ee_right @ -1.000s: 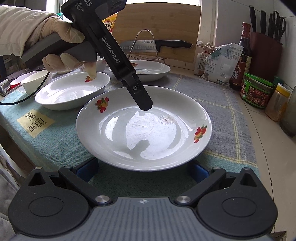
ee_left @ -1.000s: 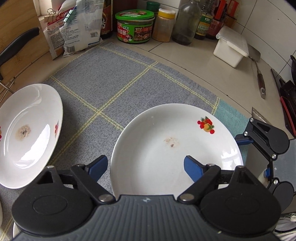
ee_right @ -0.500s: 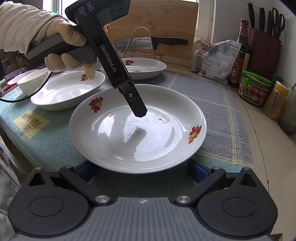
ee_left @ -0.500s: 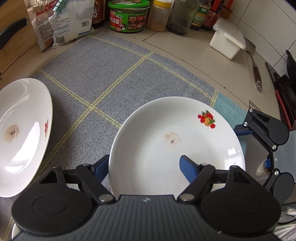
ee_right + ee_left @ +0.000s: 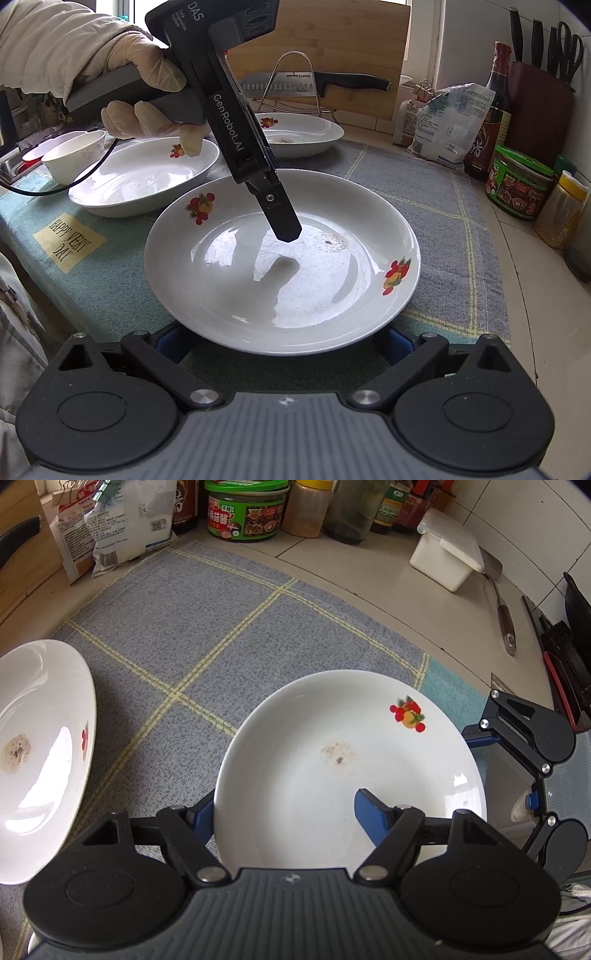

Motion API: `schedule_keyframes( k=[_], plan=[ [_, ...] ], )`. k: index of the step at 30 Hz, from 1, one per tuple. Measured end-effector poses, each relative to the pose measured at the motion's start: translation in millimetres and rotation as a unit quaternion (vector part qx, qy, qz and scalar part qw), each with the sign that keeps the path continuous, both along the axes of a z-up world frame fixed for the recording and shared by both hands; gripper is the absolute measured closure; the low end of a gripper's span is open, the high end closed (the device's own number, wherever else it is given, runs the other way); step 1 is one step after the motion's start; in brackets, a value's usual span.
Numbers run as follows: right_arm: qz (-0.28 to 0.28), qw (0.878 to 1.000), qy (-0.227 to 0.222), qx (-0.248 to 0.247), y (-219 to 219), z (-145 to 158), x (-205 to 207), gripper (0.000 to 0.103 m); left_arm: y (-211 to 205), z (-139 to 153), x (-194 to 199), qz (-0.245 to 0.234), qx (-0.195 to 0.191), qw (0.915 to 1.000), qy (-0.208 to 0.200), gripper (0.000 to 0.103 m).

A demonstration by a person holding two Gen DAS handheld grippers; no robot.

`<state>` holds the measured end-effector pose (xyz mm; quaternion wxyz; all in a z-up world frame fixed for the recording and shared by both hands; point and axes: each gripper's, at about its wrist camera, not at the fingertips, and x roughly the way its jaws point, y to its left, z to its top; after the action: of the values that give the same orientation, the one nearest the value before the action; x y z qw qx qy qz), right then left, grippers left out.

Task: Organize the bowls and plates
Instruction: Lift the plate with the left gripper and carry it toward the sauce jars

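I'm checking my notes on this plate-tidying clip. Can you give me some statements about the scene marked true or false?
1. The nearest plate has a food smear near its middle. True.
2. The left claw is clamped on that plate's rim. False: its jaws have just been closing with the rim between them, but the inner finger stands well inside the plate, not pressing.
3. The three plates are stacked. False: the second plate and the far plate lie separately on the mat.
4. A knife rests on a wire rack. True.
5. The right claw holds the small bowl. False: it is open at the nearest plate's near edge.
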<state>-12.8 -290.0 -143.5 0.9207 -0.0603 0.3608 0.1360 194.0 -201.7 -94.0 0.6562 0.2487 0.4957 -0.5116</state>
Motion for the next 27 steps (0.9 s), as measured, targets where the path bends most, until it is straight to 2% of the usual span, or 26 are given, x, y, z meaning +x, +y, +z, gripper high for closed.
schedule_keyframes(
  k=[17, 27],
  plan=[
    [0.005, 1.0, 0.021, 0.004, -1.1, 0.5, 7.0, 0.001, 0.2, -1.2, 1.4, -0.012, -0.005, 0.9999, -0.004, 0.028],
    [0.008, 1.0, 0.018, -0.006, -2.3, 7.5, 6.2, 0.001, -1.2, 12.6, 0.8, -0.013, -0.018, 0.9997, -0.014, 0.028]
  ],
)
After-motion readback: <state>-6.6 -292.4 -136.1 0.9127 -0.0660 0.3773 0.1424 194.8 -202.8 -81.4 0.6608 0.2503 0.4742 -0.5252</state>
